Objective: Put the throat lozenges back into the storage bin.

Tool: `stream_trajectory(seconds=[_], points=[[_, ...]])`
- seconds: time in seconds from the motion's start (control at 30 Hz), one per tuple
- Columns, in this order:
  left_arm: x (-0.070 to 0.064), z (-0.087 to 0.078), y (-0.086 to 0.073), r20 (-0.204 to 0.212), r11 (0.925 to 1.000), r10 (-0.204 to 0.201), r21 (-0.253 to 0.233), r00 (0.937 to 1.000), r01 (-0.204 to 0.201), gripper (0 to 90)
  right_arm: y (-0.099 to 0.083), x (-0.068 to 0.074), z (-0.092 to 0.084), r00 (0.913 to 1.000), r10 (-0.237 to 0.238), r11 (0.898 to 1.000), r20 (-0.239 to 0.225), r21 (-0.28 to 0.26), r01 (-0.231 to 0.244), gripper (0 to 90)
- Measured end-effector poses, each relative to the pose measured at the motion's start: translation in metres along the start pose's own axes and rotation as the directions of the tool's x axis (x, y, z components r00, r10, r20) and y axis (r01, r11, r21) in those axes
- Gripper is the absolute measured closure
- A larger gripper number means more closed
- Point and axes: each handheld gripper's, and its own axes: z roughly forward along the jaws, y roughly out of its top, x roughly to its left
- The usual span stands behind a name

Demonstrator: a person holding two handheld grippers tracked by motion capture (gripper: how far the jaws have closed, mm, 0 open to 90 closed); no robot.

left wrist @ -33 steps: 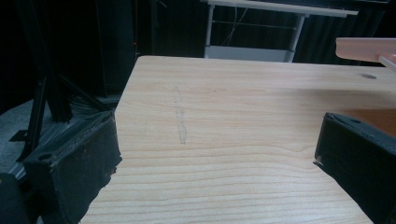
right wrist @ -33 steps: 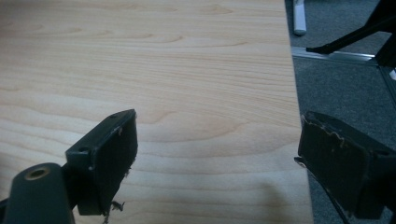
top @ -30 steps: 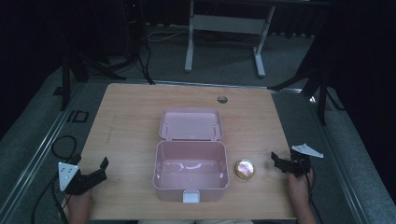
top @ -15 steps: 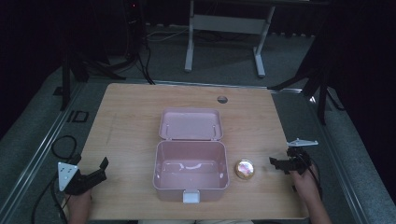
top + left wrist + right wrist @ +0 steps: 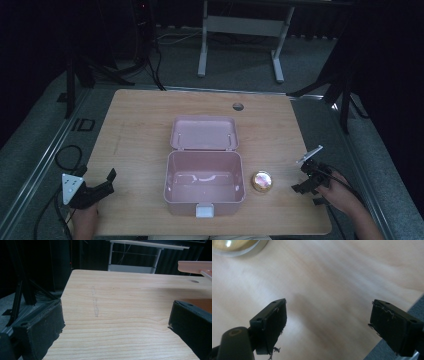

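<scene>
High view: going from left to right, the left tongs (image 5: 105, 184) sit at the lower left of the frame, at the edge of the desk (image 5: 140, 120). Their jaws are wide apart and hold nothing. They point toward the middle of the frame.

Next comes the pink box (image 5: 204, 182), in the lower middle of the frame. Its lid (image 5: 204, 133) is flipped back and lies flat behind it. The box looks empty inside, though a faint curved mark shows on its floor. A small white latch (image 5: 204, 211) sits on its front wall.

Just right of the box, near it but not touching, lies a small round shiny thing (image 5: 262, 181). It is round, so it has no long side to line up with.

Farther right, near the lower right of the frame, are the right tongs (image 5: 303, 180). Their jaws are apart too, with nothing in them. The round thing lies to their left, a short way off. The right tongs are much nearer to it than the left tongs, since the box sits between the left tongs and the round thing. So the right hand looks best placed to reach it.

Right gripper view: the round thing (image 5: 235, 246) peeks in at the upper left corner, ahead of the spread jaws.

Count: one box, one lid, one round thing, two tongs.
</scene>
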Motion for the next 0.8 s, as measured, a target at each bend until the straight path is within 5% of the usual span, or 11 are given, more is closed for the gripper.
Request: stream_trajectory(seconds=[0.13,0.33,0.4,0.43,0.5,0.53,0.6,0.8], points=[[0.000,0.000,0.000,0.002,1.0000,-0.002,-0.001,1.0000,0.002,0.4,0.006,0.009,0.000,0.9944,-0.092,0.991,-0.052,0.093,0.096,14.2],[0.000,0.000,0.000,0.005,1.0000,-0.002,-0.001,1.0000,0.002,0.3,0.010,0.017,-0.001,0.9832,-0.158,0.968,-0.091,0.185,0.173,14.8],[0.000,0.000,0.000,0.005,1.0000,-0.001,0.000,1.0000,0.002,0.3,0.011,0.021,-0.002,0.9740,-0.189,0.947,-0.125,0.238,0.214,14.8],[0.000,0.000,0.000,0.005,1.0000,-0.001,0.000,1.0000,0.002,0.4,0.011,0.021,-0.002,0.9740,-0.189,0.947,-0.125,0.238,0.214,14.8],[0.000,0.000,0.000,0.007,1.0000,-0.001,0.000,1.0000,0.001,0.4,0.013,0.024,-0.001,0.9638,-0.224,0.917,-0.145,0.303,0.259,16.2],[0.000,0.000,0.000,0.007,1.0000,-0.001,0.000,1.0000,0.001,0.4,0.013,0.024,-0.001,0.9638,-0.224,0.917,-0.145,0.303,0.259,16.2],[0.000,0.000,0.000,0.007,1.0000,-0.001,0.000,1.0000,0.001,0.3,0.015,0.026,0.000,0.9584,-0.237,0.896,-0.159,0.347,0.279,16.2],[0.000,0.000,0.000,0.010,1.0000,-0.003,0.000,0.9999,0.003,0.3,0.020,0.029,-0.003,0.9565,-0.235,0.898,-0.173,0.337,0.282,13.3]])
